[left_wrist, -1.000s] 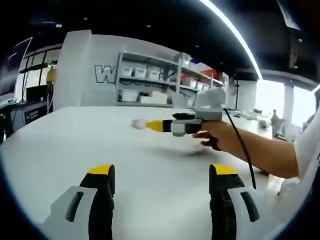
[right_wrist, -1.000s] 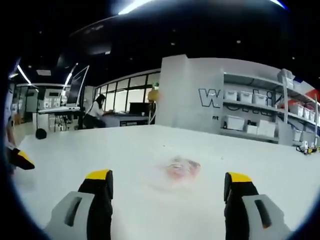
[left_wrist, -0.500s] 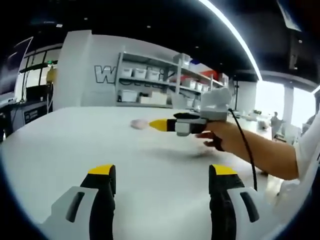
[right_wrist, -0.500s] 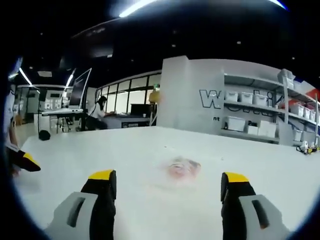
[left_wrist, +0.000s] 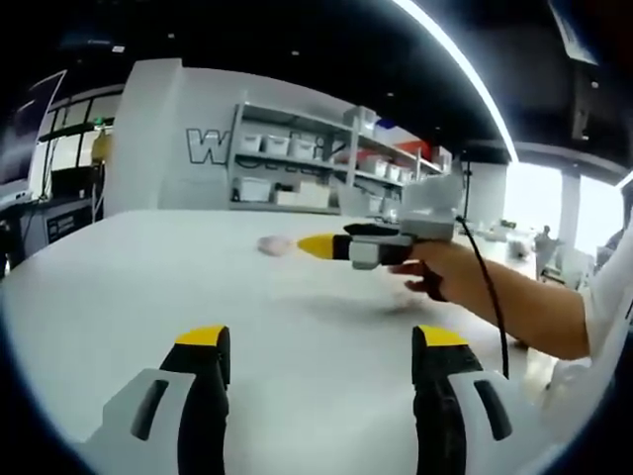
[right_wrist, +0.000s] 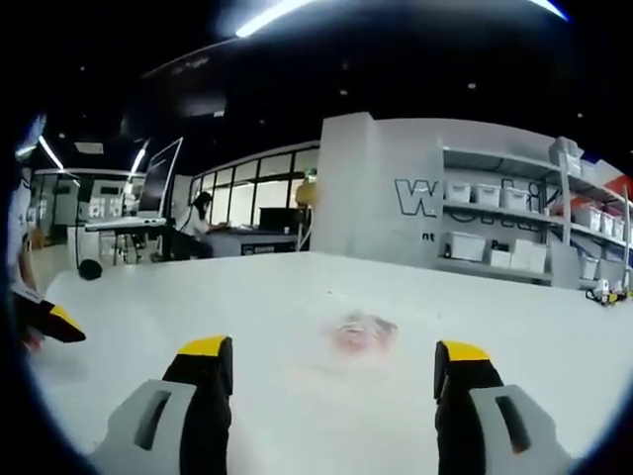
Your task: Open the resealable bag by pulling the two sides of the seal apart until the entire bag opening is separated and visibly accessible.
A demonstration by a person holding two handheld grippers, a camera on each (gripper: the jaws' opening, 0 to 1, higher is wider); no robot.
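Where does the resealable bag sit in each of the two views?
Left gripper view: the bag lies far across the white table, just left of the right gripper's yellow tip.
Right gripper view: the bag lies centre, ahead of the open jaws.
Shared landmark: the shelf of white bins beside the wall lettering.

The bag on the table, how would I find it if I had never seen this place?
Look at the big white table in front of the grey wall with shelves of white bins. Ahead of the right gripper, the resealable bag lies flat on the tabletop. It is a see-through pouch with pinkish-red contents, the one colourful patch on the white surface.
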